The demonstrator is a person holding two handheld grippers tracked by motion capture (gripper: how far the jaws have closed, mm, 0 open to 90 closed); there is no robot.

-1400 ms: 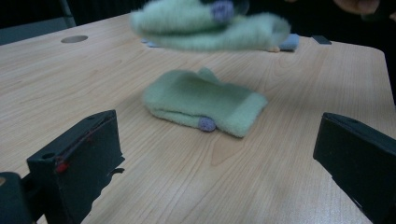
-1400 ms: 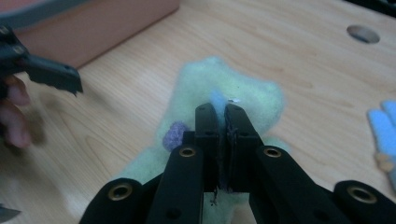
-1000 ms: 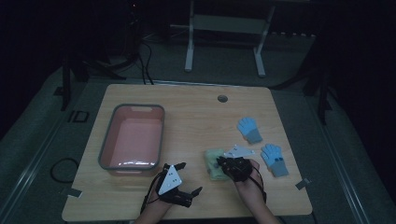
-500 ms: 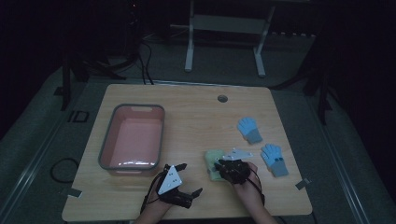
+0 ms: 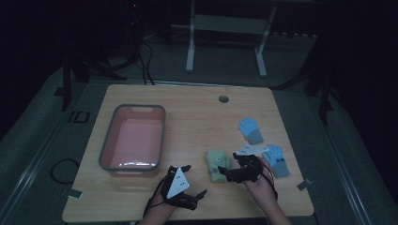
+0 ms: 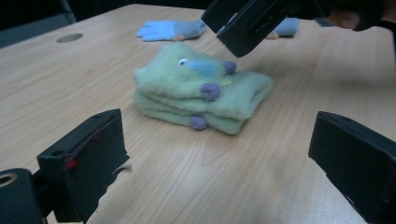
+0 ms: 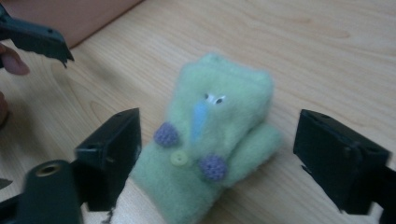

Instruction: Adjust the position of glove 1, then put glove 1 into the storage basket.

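Now your right gripper (image 5: 228, 171) straddles the green mitten (image 5: 217, 164).
Both jaws gape wide; your left gripper (image 5: 196, 182) waits open beside the mitten.

A rectangular pink plastic basin with a grey rim (image 5: 105, 149) stands on the left half of the light wooden table (image 5: 197, 115), its long sides running away from the near edge. Two light-blue knitted gloves with grey cuffs lie apart on the right half, the farther glove (image 5: 250, 130) nearer the table's middle and the nearer glove (image 5: 277, 160) toward the right edge, while a small round grey grommet hole (image 5: 223, 99) sits near the far edge. Beyond the table, on a dark carpeted floor (image 5: 42, 140), stand the white legs of a metal frame (image 5: 225, 33), and black cables (image 5: 141, 65) trail at far left.
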